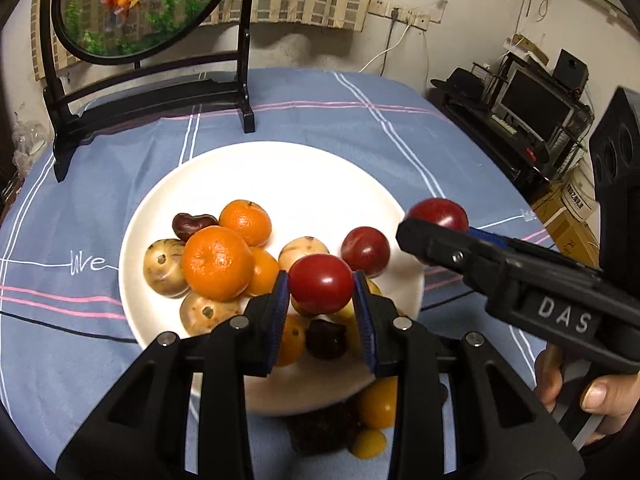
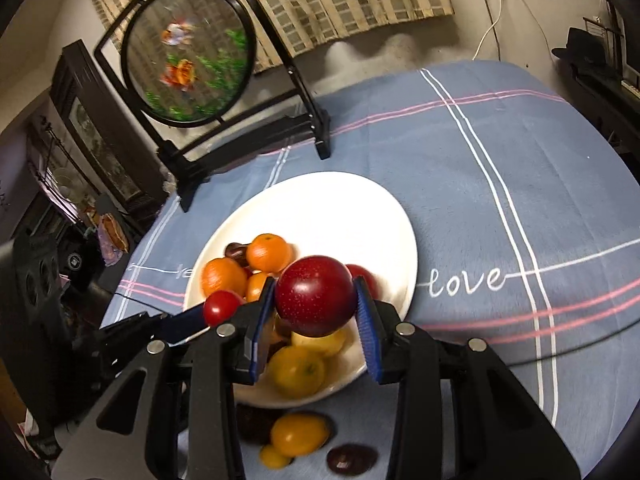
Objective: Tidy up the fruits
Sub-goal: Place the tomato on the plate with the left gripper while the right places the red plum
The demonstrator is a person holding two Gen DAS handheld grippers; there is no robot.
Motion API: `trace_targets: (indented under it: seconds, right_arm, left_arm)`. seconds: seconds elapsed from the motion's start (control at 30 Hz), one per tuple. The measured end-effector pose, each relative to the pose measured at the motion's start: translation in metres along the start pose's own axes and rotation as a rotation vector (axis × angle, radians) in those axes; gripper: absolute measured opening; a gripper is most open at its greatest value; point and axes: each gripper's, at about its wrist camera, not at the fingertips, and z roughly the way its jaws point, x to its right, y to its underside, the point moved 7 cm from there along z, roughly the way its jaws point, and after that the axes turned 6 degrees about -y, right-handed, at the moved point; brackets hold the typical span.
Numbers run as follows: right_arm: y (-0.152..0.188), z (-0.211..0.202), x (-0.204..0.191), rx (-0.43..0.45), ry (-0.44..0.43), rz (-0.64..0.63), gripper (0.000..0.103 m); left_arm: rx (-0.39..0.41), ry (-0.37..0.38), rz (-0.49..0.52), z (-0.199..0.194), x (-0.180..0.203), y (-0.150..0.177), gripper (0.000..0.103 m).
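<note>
A white plate (image 1: 280,184) (image 2: 320,200) on the blue cloth holds oranges (image 1: 218,262), brown spotted fruits (image 1: 162,266), a dark red plum (image 1: 366,250) and dark chestnut-like pieces (image 1: 192,224). My left gripper (image 1: 322,292) is shut on a small red tomato (image 1: 321,283) above the plate's near part; it also shows in the right wrist view (image 2: 221,307). My right gripper (image 2: 316,300) is shut on a dark red plum (image 2: 315,295), held over the plate's right rim; it shows in the left wrist view (image 1: 438,214).
Yellow fruits (image 2: 298,434) and dark pieces (image 2: 351,458) lie on the cloth in front of the plate. A black stand with a round goldfish panel (image 1: 136,4) stands at the table's far left. A black speaker (image 1: 614,148) and a desk with a monitor (image 1: 536,106) are right.
</note>
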Motion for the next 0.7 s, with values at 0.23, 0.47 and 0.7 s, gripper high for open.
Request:
trace_targets:
  seconds: [0.23, 0.47, 0.7]
  right_arm:
    - [-0.008, 0.024, -0.003, -0.035, 0.006, -0.024, 0.039]
    - [-0.013, 0.050, -0.008, -0.068, 0.058, -0.053, 0.039]
    - [-0.014, 0.042, -0.008, -0.029, 0.058, -0.015, 0.061]
  left_arm:
    - [0.064, -0.043, -0.016, -0.004, -0.011, -0.005, 0.062]
    - [0.111, -0.087, 0.023, -0.031, -0.020, 0.012, 0.079]
    - [0.093, -0.075, 0.003, -0.046, -0.030, 0.033, 0.081]
